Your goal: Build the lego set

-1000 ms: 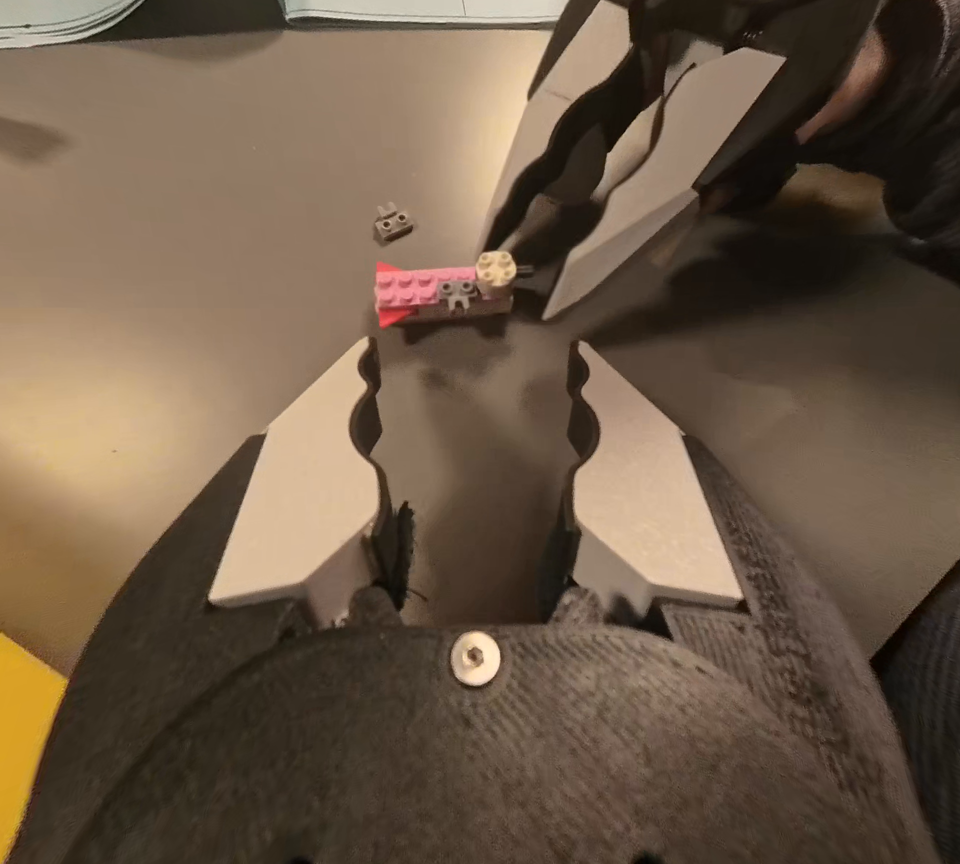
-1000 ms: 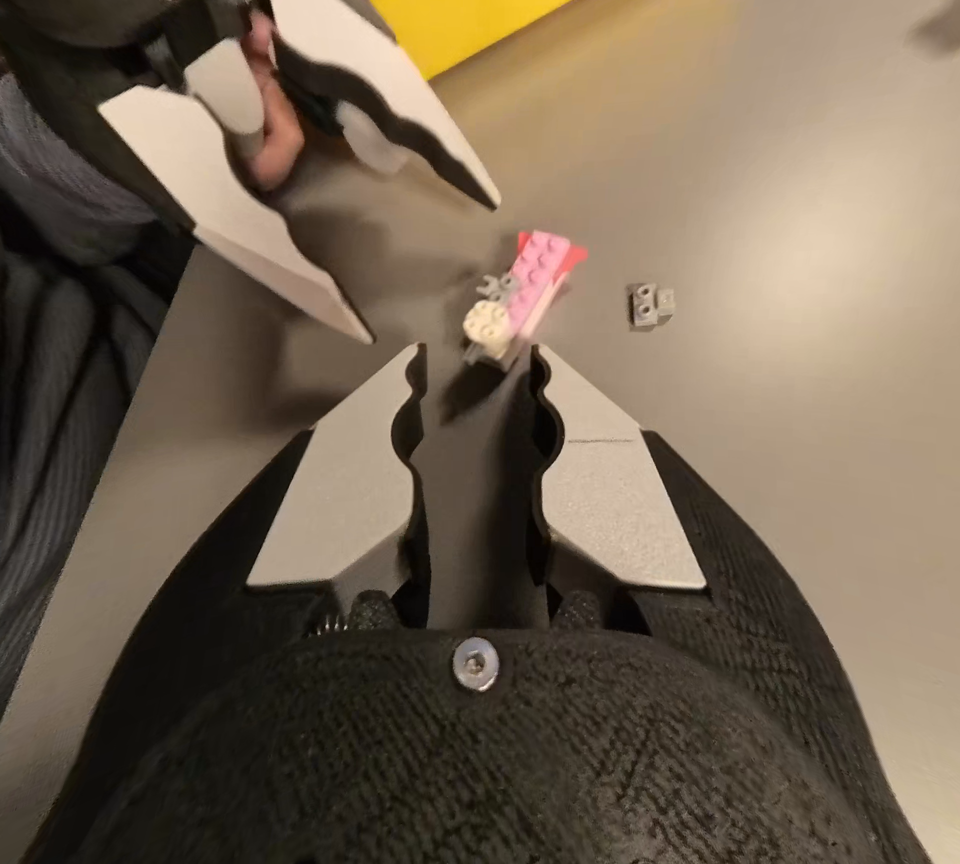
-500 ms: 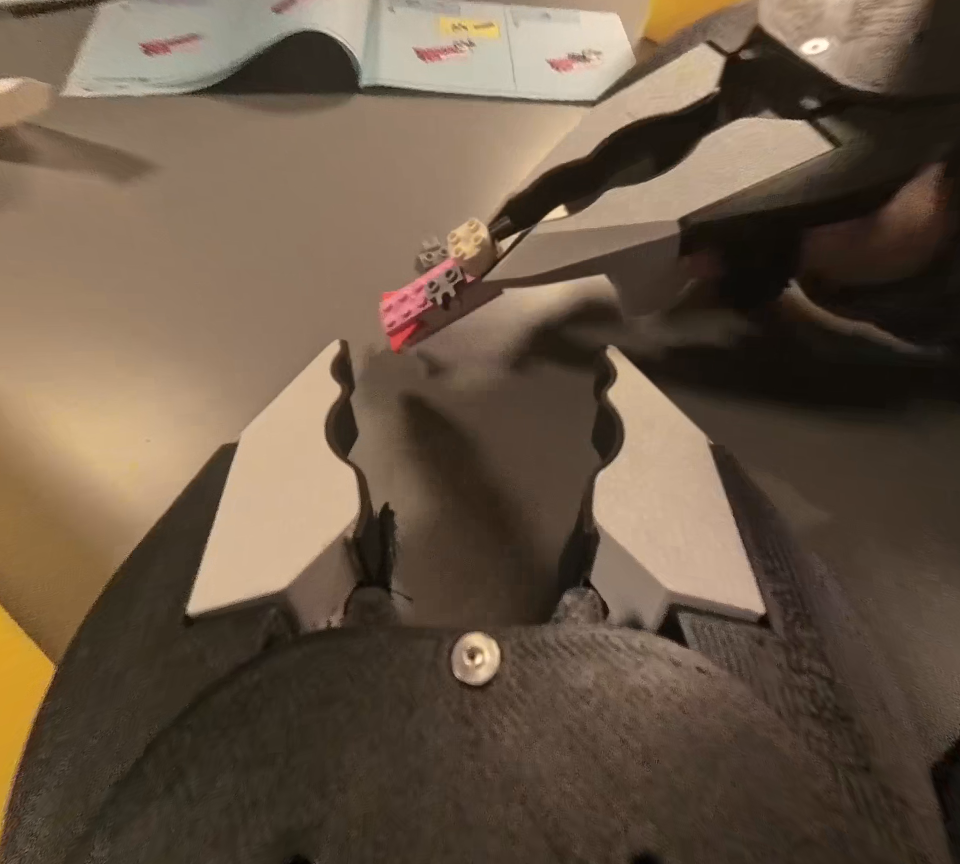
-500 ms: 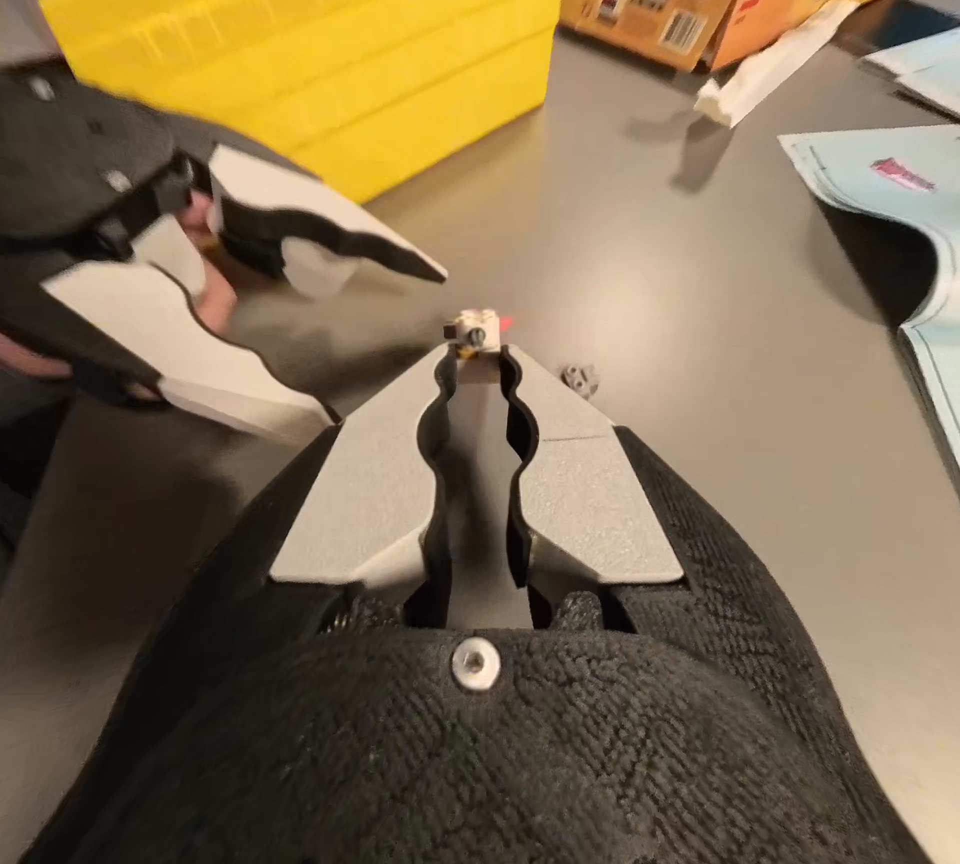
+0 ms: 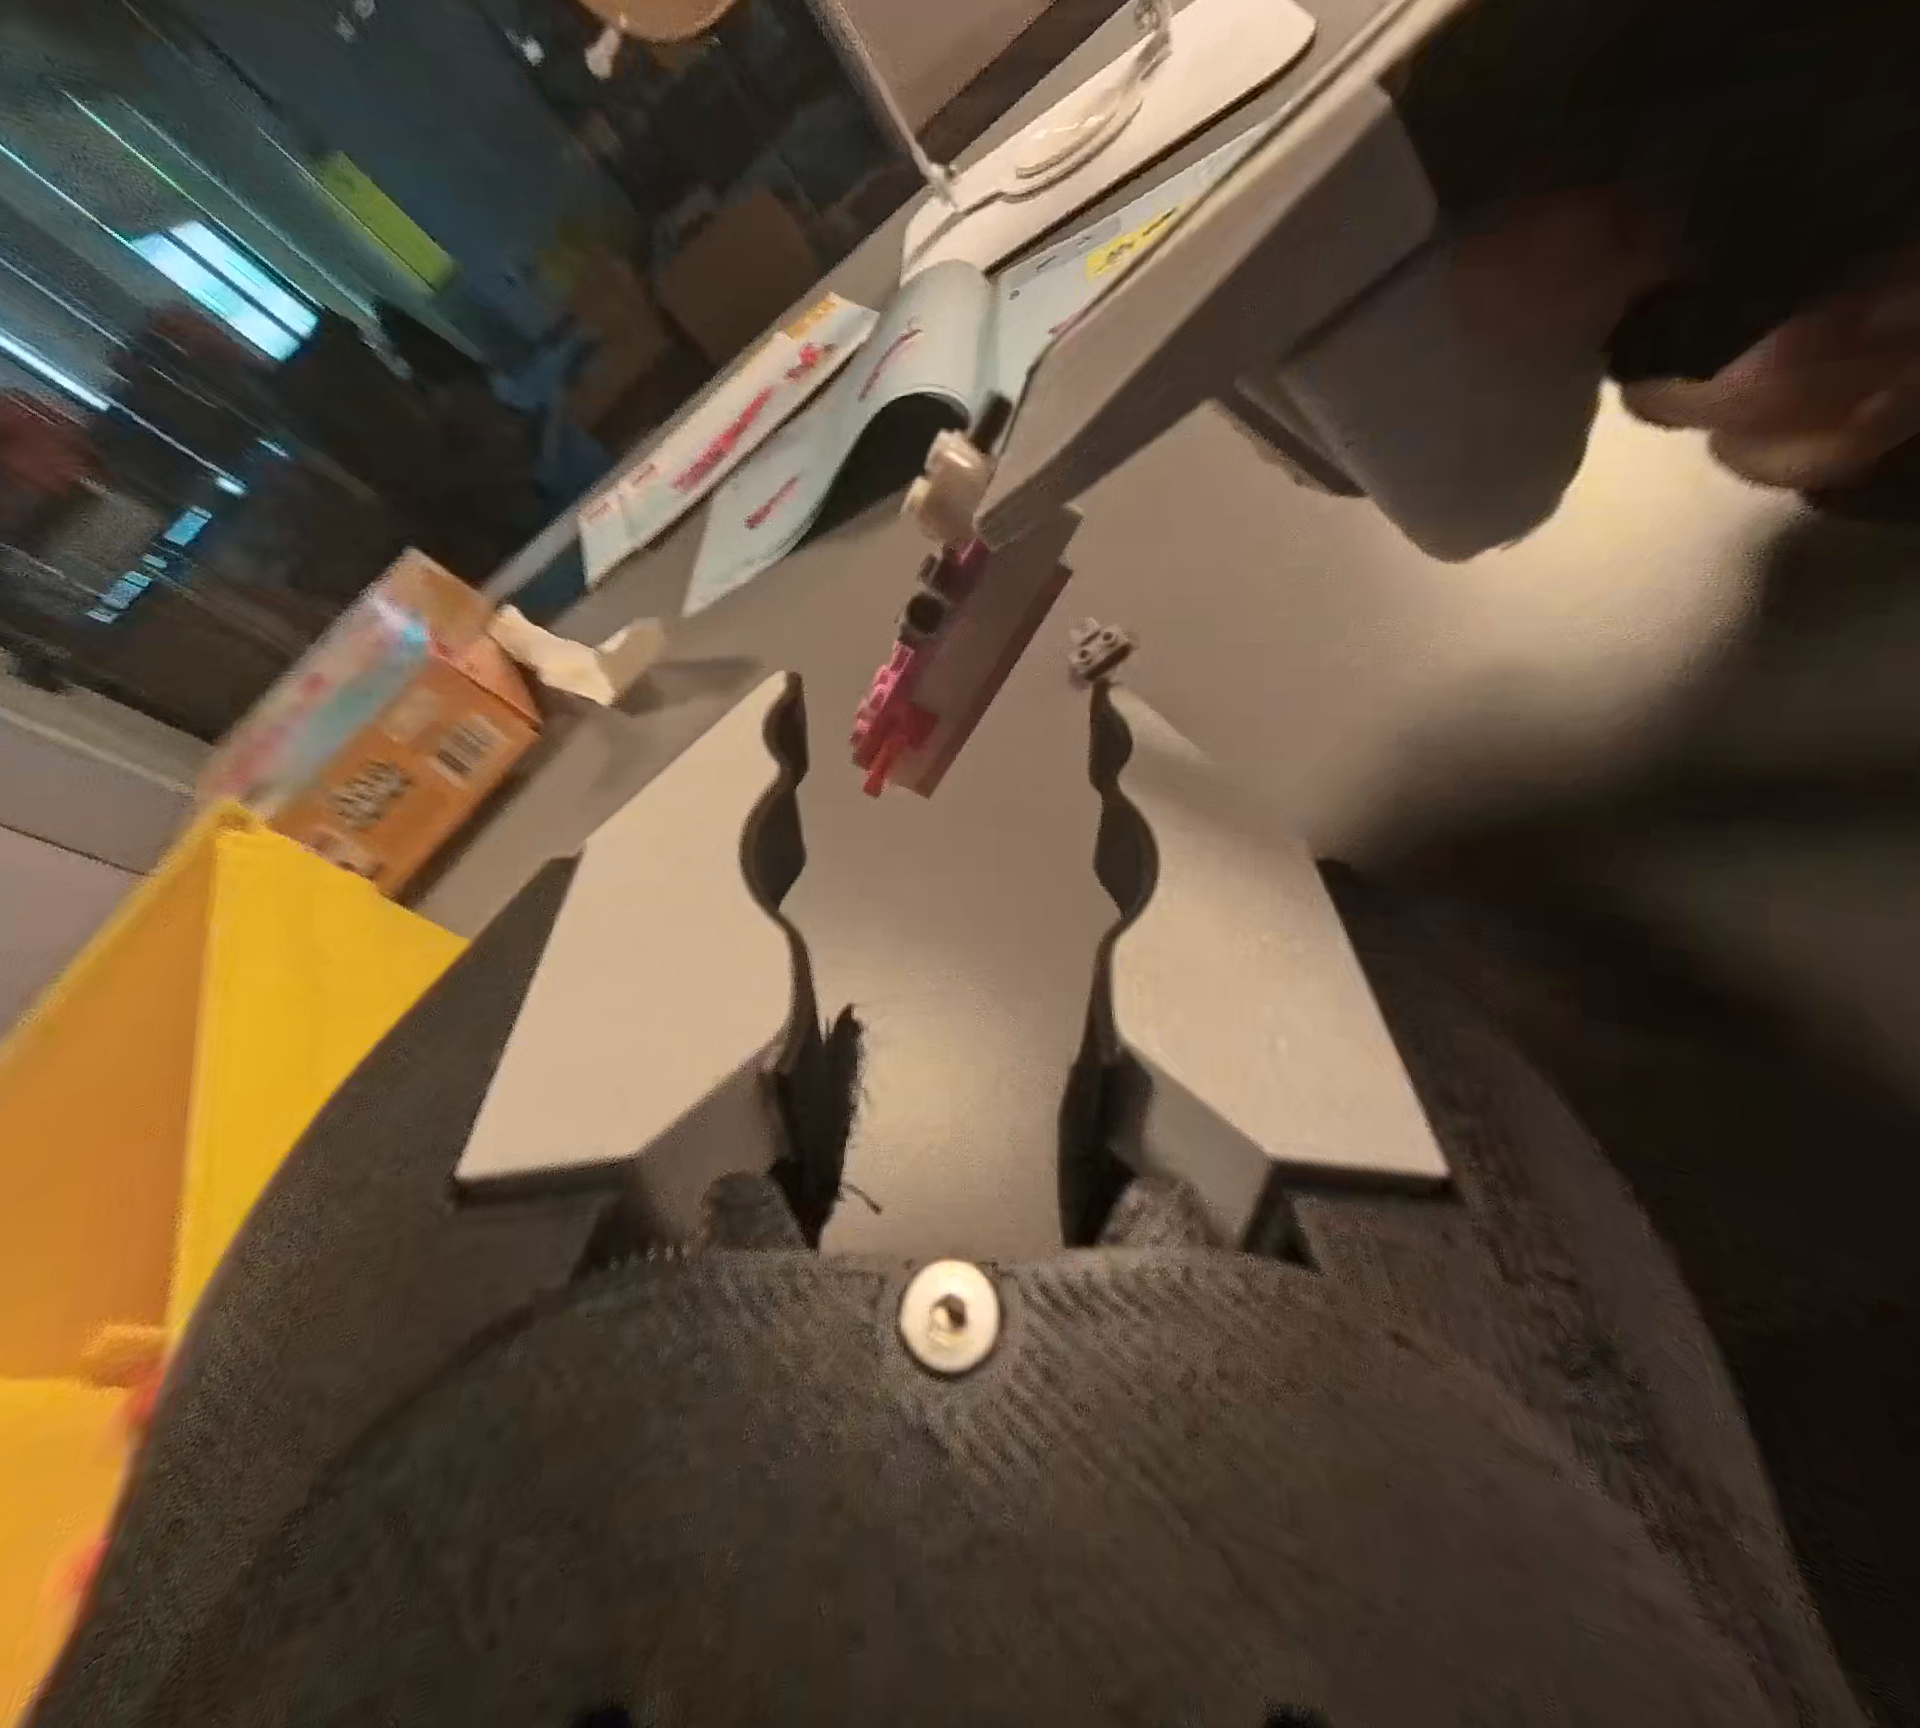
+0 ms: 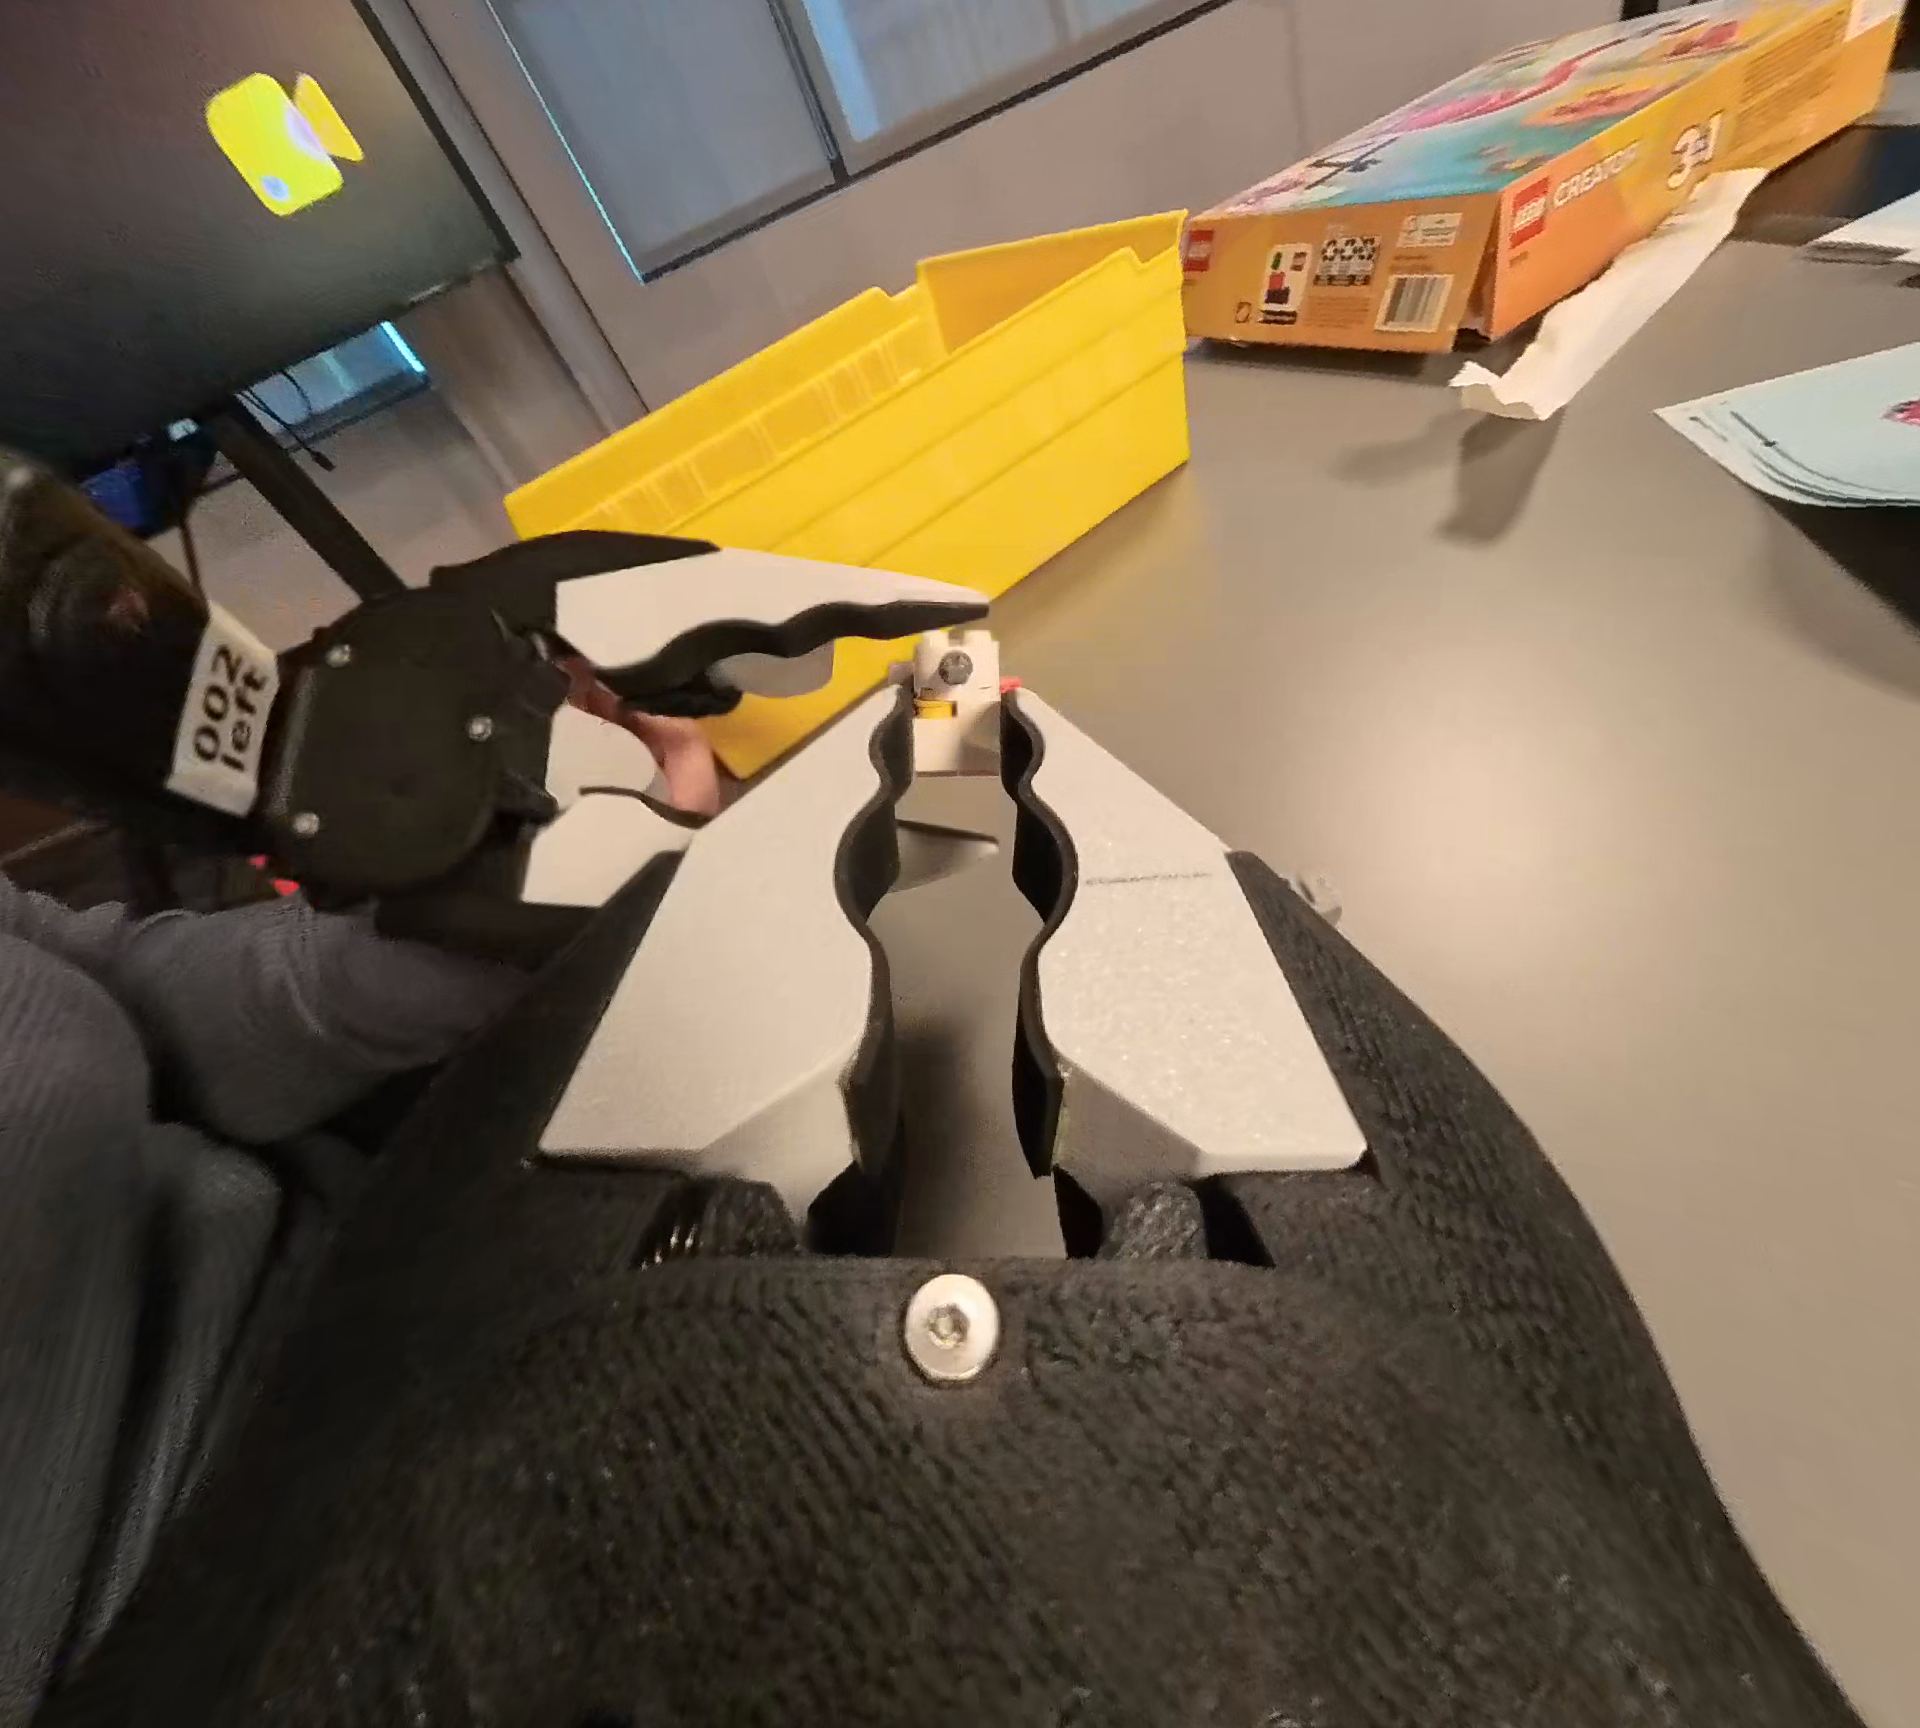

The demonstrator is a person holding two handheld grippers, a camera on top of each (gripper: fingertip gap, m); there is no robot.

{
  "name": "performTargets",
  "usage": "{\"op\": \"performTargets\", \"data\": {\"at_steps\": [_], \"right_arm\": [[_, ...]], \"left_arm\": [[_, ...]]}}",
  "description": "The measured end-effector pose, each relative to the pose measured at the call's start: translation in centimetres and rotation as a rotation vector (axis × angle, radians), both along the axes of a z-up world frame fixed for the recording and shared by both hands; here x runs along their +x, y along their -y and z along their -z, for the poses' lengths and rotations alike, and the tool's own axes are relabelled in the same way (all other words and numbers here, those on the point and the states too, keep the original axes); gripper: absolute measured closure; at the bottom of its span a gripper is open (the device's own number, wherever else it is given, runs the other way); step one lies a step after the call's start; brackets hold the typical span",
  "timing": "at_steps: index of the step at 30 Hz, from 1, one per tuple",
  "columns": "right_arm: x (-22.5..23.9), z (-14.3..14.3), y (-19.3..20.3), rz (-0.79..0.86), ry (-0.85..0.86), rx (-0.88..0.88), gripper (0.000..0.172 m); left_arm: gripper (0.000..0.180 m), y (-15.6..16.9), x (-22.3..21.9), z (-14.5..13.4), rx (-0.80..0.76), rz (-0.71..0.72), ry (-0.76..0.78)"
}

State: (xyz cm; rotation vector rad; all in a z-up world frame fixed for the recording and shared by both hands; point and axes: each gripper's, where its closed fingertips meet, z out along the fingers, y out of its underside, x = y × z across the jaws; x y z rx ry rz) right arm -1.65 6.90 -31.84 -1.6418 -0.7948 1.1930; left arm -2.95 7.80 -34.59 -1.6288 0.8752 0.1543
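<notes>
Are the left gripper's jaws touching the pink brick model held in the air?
Apart. The left wrist view shows the left gripper open, with table visible on both sides of the pink brick model.

Right gripper (image 6: 948, 722) lifted brick model (image 5: 940, 650) off table (image 6: 1455, 743)

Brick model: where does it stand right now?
Done: the brick model is off the table, the right gripper shut on its beige end. In hand: the left gripper is open, its fingers either side of the model's pink end, not touching. Left: the small grey piece lies loose on the table.
</notes>
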Motion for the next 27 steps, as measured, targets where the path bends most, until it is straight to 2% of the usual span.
{"op": "performTargets", "data": {"at_steps": [3, 5, 7, 8, 10, 12, 17, 21, 23, 25, 27], "right_arm": [[0.0, -0.4, 0.4, -0.034, -0.01, 0.018, 0.157], [-0.1, -0.5, 0.9, -0.071, -0.015, 0.025, 0.157], [0.0, -0.8, 1.2, -0.107, -0.032, 0.045, 0.155], [0.1, -0.9, 1.3, -0.116, -0.037, 0.061, 0.147], [0.6, -0.7, 1.1, -0.127, -0.002, 0.067, 0.136], [0.9, -0.2, 1.2, -0.144, 0.044, 0.06, 0.133], [1.4, 1.8, 1.4, -0.169, 0.197, 0.046, 0.14], [1.5, 2.7, 1.8, -0.203, 0.264, 0.041, 0.156], [1.7, 2.8, 1.7, -0.199, 0.278, 0.047, 0.156], [1.8, 2.1, 1.3, -0.17, 0.238, 0.054, 0.157], [2.0, 1.1, 0.3, -0.089, 0.19, 0.086, 0.157]], "left_arm": [[0.138, -0.1, 0.0, -0.1, 0.049, -0.013, -0.071], [0.155, 0.0, -0.1, -0.3, 0.074, -0.016, -0.088], [0.16, 0.0, -0.1, -0.1, 0.066, -0.007, -0.108], [0.161, -0.1, -0.1, 0.2, 0.049, -0.007, -0.121], [0.162, -0.1, 0.1, 0.8, 0.017, 0.012, -0.15], [0.162, -0.1, 0.1, 1.1, 0.03, 0.026, -0.222], [0.161, -0.1, 0.8, 1.5, 0.183, 0.099, -0.515], [0.161, -0.2, 1.1, 1.5, 0.297, 0.131, -0.695], [0.161, -0.2, 1.3, 1.6, 0.276, 0.134, -0.665], [0.159, -0.3, 1.5, 1.0, 0.25, 0.109, -0.51], [0.121, -0.6, 1.4, 0.0, 0.193, 0.052, -0.326]]}}
